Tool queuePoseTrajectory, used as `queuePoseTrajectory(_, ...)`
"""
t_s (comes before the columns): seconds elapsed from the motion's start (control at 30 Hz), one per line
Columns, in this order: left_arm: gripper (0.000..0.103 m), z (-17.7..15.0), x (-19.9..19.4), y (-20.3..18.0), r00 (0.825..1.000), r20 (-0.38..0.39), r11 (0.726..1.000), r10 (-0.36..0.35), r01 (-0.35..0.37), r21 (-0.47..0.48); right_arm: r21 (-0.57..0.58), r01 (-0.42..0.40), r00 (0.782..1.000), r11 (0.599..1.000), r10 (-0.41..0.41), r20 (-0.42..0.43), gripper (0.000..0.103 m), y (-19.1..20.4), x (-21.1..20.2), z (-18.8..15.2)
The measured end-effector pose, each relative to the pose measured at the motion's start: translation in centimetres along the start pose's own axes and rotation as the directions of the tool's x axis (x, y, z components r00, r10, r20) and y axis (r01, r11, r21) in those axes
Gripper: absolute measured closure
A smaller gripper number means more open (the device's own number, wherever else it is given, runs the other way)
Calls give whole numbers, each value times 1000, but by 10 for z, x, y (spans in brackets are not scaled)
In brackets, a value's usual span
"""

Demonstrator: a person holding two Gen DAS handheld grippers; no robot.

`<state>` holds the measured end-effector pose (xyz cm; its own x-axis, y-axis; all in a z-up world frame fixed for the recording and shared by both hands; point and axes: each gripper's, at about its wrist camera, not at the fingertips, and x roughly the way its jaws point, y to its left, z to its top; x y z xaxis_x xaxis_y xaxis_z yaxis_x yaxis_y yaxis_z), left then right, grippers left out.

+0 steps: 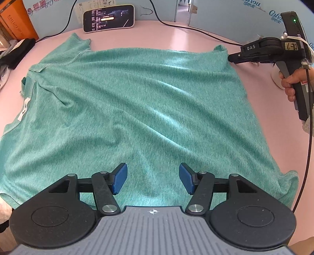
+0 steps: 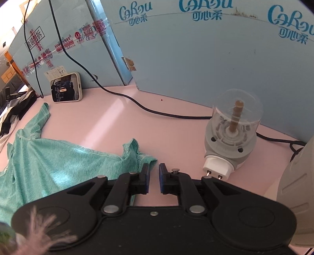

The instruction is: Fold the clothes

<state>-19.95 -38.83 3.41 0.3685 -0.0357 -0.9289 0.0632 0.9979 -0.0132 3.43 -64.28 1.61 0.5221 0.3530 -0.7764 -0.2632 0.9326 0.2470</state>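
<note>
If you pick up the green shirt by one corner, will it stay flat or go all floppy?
Probably floppy: the green shirt is thin knit that already lies in soft wrinkles on the pink table. It likely weighs little, so it would drape and drag. Its corner already bunches up by the right gripper.

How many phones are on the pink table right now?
1. The phone lies at the far edge of the table, beyond the green shirt, screen lit, against the blue cardboard. Others may be out of view.
</note>
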Motion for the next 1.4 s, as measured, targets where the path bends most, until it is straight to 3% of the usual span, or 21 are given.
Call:
queuePoseTrajectory(0.13,46,-1,2,6,1000,-10,1000,6,-6,-10,-9,-15,1000,1000,15,9,74,2,0,1)
queuePoseTrajectory(0.6,44,-2,10,16,999,-36,999,13,-15,-38,-133,1,1000,991,-1,0,72,23,15,7)
queuePoseTrajectory(0.77,44,-2,10,16,999,-36,999,19,-21,-41,-176,32,999,984,-31,9,77,29,17,7)
queuePoseTrajectory(0.9,43,-2,10,15,999,-36,999,16,-17,-34,-176,42,999,983,-40,14,89,30,15,7)
queuePoseTrajectory(1.03,43,-4,10,13,999,-36,1000,9,-10,-25,-204,58,998,977,-55,18,95,33,11,7)
queuePoseTrajectory(1.4,42,-4,6,12,1000,-22,1000,11,-11,-8,-255,165,985,953,-145,96,97,28,-9,15)
